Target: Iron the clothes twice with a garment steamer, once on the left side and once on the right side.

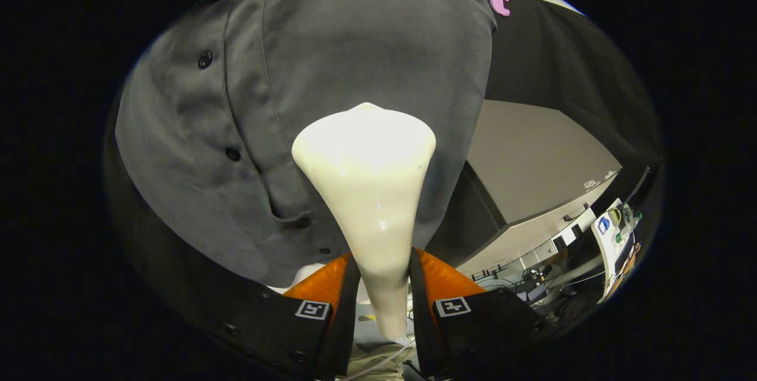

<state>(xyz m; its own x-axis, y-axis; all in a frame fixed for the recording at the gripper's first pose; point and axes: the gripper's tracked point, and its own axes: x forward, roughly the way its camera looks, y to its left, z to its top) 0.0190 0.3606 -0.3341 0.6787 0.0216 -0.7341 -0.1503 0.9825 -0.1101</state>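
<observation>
The jaws are clenching the steamer [369, 191] by its neck, its head pressing the hanging shirt [331, 61] just beside the button placket, so one pass is seemingly underway, though which pass I cannot tell.

This is a recording booth set up inside a lab or office, not a home. A grey button-front shirt [331, 73] hangs as the landmark against the black cloth wall [556, 55], with a plain grey partition panel [532, 156] to its right. Below that panel, further right of the shirt, stands a light worktop or cabinet [550, 239] amid loose cables and small devices [532, 286], and a white piece of equipment [615, 239] too small to identify.
</observation>
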